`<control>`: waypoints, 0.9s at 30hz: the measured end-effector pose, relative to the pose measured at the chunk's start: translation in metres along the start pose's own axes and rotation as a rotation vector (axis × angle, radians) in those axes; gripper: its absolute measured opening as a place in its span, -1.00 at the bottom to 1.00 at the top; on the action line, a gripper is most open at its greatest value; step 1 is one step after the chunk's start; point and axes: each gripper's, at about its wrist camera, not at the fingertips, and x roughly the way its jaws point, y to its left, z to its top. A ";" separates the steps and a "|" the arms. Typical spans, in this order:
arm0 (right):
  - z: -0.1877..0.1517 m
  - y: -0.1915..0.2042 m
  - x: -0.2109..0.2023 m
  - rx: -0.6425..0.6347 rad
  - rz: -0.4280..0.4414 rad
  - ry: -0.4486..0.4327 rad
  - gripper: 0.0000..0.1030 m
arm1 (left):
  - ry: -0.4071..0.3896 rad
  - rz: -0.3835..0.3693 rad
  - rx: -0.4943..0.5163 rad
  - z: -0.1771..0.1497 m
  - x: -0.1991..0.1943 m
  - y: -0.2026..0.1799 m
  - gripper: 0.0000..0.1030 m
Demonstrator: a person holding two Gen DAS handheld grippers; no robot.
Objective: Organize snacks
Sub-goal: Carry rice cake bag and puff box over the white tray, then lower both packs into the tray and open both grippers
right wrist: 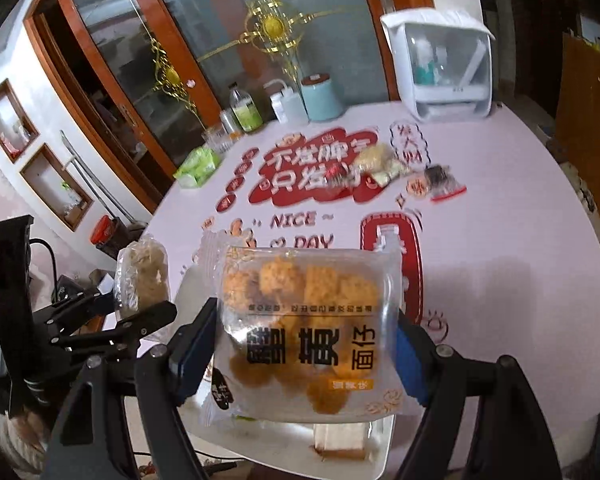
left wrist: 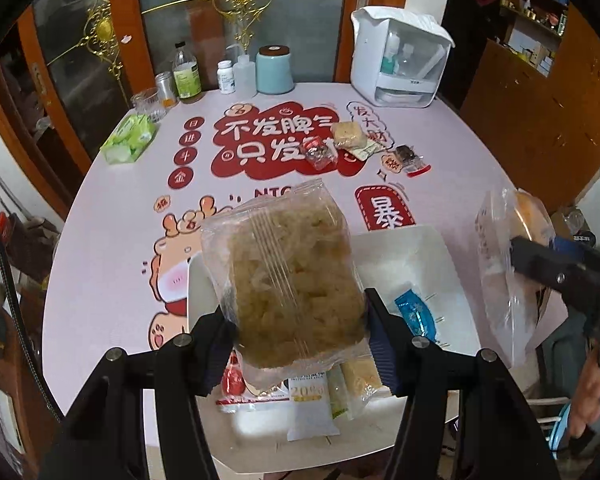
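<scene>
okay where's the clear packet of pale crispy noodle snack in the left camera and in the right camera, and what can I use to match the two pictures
Left wrist view: the pale noodle packet fills the centre, clamped between the left gripper jaws above the white tray.
Right wrist view: the same packet sits at the left edge, small, held in the other gripper.
Shared landmark: the white dispenser box at the table's far end.

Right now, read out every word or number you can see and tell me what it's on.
"NICE ~ DAY": tablecloth.
"不发脾气 只发财": red cloud print.
"暴": red tablecloth stamp.
"20%": white packet in the tray.
"蟹黄面仔" (my best reading): packet in the right claw.
Smaller print: unreadable.
</scene>
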 end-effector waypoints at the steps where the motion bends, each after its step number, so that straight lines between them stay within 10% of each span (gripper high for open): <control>1: -0.005 0.001 0.004 0.003 -0.007 0.010 0.53 | 0.006 0.006 -0.007 -0.003 0.003 0.000 0.14; 27: -0.018 0.022 0.029 -0.087 -0.088 0.055 0.64 | 0.103 0.066 -0.068 -0.035 0.040 -0.003 0.21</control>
